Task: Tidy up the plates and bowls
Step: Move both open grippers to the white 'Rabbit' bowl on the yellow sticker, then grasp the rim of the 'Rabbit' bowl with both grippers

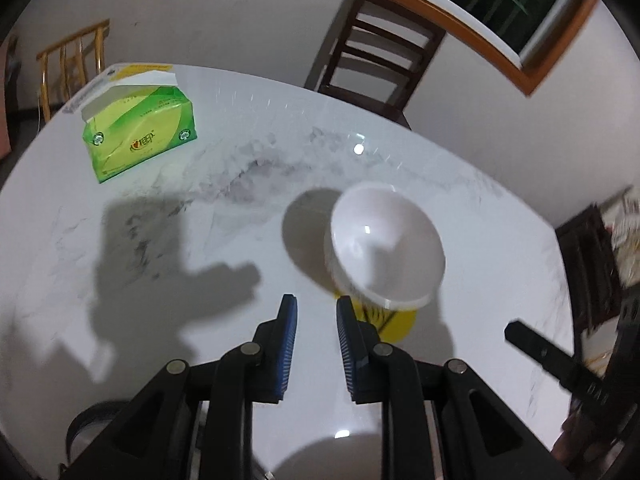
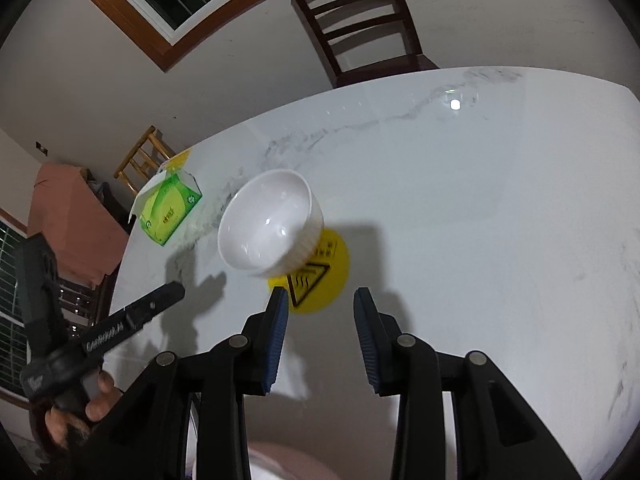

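A white bowl [image 1: 384,240] [image 2: 268,220] with a ribbed outer wall stands empty on a round yellow sticker [image 1: 394,326] [image 2: 320,276] on the marble table [image 1: 240,220]. My left gripper [image 1: 317,300] hovers just short of the bowl and to its left, its blue pads a narrow gap apart with nothing between them. My right gripper [image 2: 321,291] hangs over the sticker's near edge, right of the bowl, jaws apart and empty. A hand holds the left gripper's handle [image 2: 96,396].
A green tissue box [image 1: 140,132] [image 2: 170,208] lies at the far left of the table. A dark wooden chair [image 1: 380,56] [image 2: 360,20] stands behind the far edge. Something pale and rounded [image 1: 340,456] shows under the fingers at the near edge.
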Motion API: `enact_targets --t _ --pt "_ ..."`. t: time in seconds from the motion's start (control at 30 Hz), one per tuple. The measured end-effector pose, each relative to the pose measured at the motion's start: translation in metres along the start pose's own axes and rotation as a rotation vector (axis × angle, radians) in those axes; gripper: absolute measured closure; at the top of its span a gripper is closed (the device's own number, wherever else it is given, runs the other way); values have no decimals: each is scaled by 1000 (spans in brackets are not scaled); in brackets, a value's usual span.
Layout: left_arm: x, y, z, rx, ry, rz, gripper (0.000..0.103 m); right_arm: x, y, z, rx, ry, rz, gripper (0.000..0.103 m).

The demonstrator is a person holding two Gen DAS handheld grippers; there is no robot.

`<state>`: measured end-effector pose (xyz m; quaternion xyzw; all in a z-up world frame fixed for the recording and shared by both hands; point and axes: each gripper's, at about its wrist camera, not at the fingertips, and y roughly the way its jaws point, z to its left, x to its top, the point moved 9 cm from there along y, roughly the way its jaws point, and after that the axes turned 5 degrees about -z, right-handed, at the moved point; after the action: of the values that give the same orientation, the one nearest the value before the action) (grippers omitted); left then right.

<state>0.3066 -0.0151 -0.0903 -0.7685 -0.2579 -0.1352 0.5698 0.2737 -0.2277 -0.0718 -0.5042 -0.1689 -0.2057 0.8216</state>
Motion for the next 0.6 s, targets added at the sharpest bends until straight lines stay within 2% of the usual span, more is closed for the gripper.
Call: enact_targets --t 0.13,0.23,0.4,0.6 --pt "20 20 -1 -52 -77 8 82 18 16 1 33 4 12 70" --pt "28 35 -4 -71 -98 21 82 31 32 4 57 5 30 70" --pt "29 55 -5 -74 -105 52 82 42 55 12 52 -25 55 70" --pt "25 74 -5 -49 -95 80 82 38 82 13 29 -32 101 70"
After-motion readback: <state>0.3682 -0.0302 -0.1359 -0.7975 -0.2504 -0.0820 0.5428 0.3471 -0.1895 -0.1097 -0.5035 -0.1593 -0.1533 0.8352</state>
